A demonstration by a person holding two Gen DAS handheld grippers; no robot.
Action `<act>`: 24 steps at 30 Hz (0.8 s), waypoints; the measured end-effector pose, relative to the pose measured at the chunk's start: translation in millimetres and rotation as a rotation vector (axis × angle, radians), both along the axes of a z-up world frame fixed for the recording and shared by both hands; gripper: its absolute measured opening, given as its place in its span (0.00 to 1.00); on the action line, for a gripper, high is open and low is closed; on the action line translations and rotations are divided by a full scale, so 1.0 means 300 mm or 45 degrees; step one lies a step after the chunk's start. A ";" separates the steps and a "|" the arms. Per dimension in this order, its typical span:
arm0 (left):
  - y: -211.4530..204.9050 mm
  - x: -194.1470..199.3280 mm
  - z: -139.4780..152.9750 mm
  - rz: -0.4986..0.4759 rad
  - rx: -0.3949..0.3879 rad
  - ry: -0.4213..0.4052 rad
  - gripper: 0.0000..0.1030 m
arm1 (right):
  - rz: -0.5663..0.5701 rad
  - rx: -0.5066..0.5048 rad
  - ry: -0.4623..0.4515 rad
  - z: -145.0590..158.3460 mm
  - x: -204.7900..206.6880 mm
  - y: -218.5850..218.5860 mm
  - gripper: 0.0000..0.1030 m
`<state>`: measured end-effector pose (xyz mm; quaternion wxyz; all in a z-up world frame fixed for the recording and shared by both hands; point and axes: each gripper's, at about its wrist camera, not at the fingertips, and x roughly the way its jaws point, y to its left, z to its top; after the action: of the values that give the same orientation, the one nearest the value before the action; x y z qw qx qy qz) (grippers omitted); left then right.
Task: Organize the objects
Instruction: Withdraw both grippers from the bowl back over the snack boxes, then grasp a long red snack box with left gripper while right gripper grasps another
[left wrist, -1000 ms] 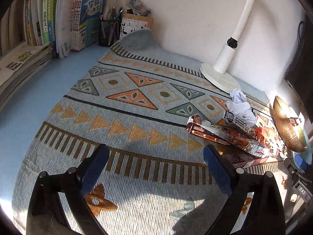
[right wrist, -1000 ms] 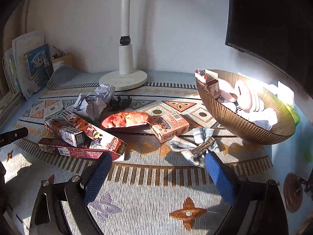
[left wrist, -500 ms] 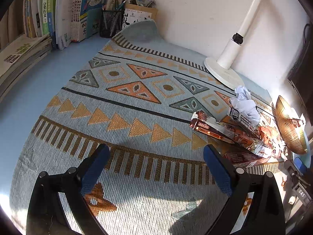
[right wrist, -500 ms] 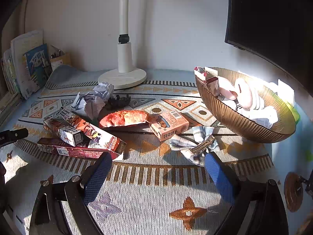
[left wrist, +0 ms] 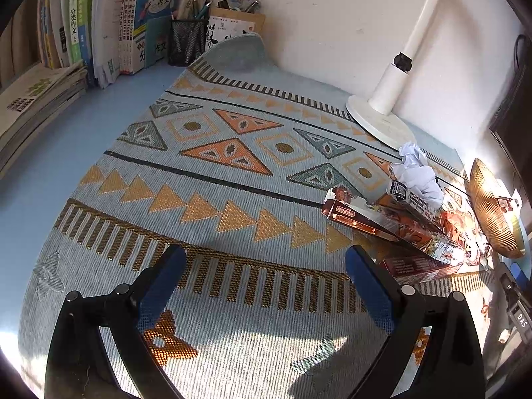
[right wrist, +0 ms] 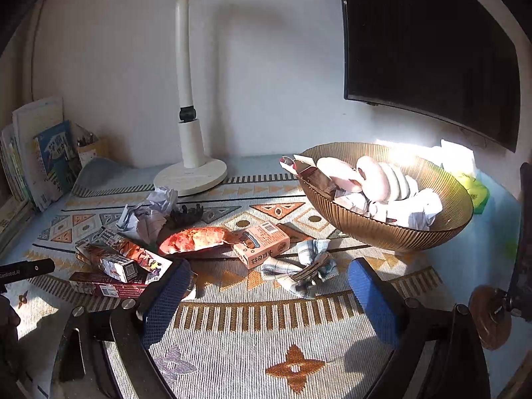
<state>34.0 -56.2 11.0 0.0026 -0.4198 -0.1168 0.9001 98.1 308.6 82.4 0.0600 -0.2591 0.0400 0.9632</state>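
**Desk tidy-up: both grippers empty, clutter waiting beside the bowl**

Patterned mat (left wrist: 232, 173) covers most of the blue desk, books (left wrist: 99, 23) and a pen cup (left wrist: 186, 41) at the far left, lamp (right wrist: 189, 173) at the back wall.

My left gripper (left wrist: 266, 269) hangs over a bare stretch of mat, jaws wide apart, holding nothing. The pile starts off to its right: long snack boxes (right wrist: 109, 266) stacked on each other, crumpled paper (right wrist: 153, 212) behind them, a red wrapper (right wrist: 196, 241), a small pink carton (right wrist: 262, 244), then a checked cloth (right wrist: 309, 266) with what looks like a clip lying on it.

My right gripper (right wrist: 266, 282) is spread wide too, empty, hovering just in front of that cloth. The bowl (right wrist: 399, 236) sits at the right, already part full of paper and other bits.

Looks to me like I'm between picks. Next move is probably the cloth or the carton: drop lower, straddle it, pinch, then carry right and over the bowl rim. The cloth is floppy, so I'd grab it at the bunched middle.
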 end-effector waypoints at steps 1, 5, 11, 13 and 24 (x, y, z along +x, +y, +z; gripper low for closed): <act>0.005 0.001 0.002 -0.008 -0.007 0.002 0.94 | -0.003 -0.047 0.009 0.004 0.006 0.022 0.93; 0.047 0.022 0.031 -0.074 -0.075 0.040 0.94 | -0.013 -0.164 -0.051 -0.005 -0.024 0.081 0.92; 0.189 0.026 0.105 -0.362 -0.154 0.099 0.94 | 0.061 -0.088 -0.059 -0.013 -0.022 0.026 0.72; 0.249 0.001 0.118 -0.455 -0.234 0.111 0.94 | 0.093 -0.044 -0.065 -0.017 -0.020 0.000 0.70; 0.409 -0.050 0.006 -0.774 -0.184 -0.051 0.91 | 0.167 0.005 -0.122 -0.040 -0.052 -0.041 0.69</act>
<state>18.9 66.5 12.9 0.2393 -0.4521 0.0785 0.8557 82.7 296.3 70.5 -0.0007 -0.3068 0.0183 0.9516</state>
